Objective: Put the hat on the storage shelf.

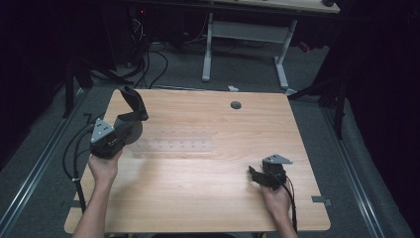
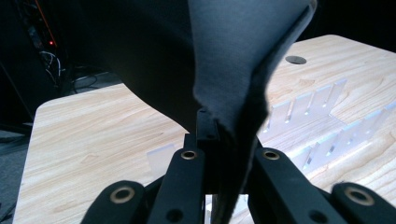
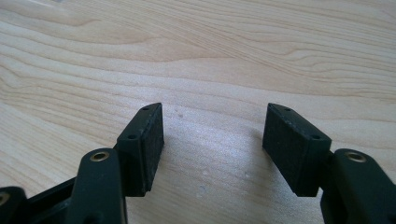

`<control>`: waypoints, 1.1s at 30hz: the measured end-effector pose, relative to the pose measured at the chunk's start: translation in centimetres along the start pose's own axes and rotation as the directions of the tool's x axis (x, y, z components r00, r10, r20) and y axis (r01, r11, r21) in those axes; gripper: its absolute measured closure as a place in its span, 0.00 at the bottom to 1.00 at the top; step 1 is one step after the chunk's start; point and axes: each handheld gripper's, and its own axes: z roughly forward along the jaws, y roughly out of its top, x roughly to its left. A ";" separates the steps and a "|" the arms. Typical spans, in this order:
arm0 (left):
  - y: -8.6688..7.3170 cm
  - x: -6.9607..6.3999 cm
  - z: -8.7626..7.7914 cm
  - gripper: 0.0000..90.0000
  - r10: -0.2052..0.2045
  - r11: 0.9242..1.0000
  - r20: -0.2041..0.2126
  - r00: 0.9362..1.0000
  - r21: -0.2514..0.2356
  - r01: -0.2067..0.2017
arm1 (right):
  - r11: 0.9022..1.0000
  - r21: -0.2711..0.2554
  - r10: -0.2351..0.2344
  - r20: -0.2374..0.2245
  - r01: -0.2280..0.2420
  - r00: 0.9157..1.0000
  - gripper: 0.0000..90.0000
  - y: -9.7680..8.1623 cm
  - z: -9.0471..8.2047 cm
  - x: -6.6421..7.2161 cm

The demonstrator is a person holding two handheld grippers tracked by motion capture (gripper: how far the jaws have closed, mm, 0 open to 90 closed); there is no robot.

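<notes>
Right gripper [image 3: 212,149] wide apart over bare table [image 3: 196,60], left gripper [image 2: 210,135] clenched on dark grey cloth [image 2: 243,70].

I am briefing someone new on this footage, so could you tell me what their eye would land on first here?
Most striking is the dark grey cloth held up above the table's far left corner, pinched in the shut left gripper. Beside it, a clear slotted rack lies flat on the wood, easy to miss. Near the right edge, the right gripper hangs open over bare wood.
</notes>
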 end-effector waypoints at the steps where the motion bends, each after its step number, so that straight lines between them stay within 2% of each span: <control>1: 0.0 0.1 0.0 0.96 -0.004 1.000 -0.002 1.000 0.002 0.004 | 1.000 0.000 0.000 0.000 0.000 1.000 0.43 0.0 0.0 0.0; 12: -0.4 0.7 0.3 0.96 -0.006 1.000 -0.034 0.999 0.005 0.006 | 1.000 0.000 0.000 -0.002 0.000 1.000 0.43 0.0 0.0 0.0; 33: -0.5 0.7 0.3 0.96 -0.018 1.000 -0.044 0.999 -0.001 0.018 | 1.000 0.000 -0.002 -0.001 0.002 1.000 0.43 0.0 0.0 0.0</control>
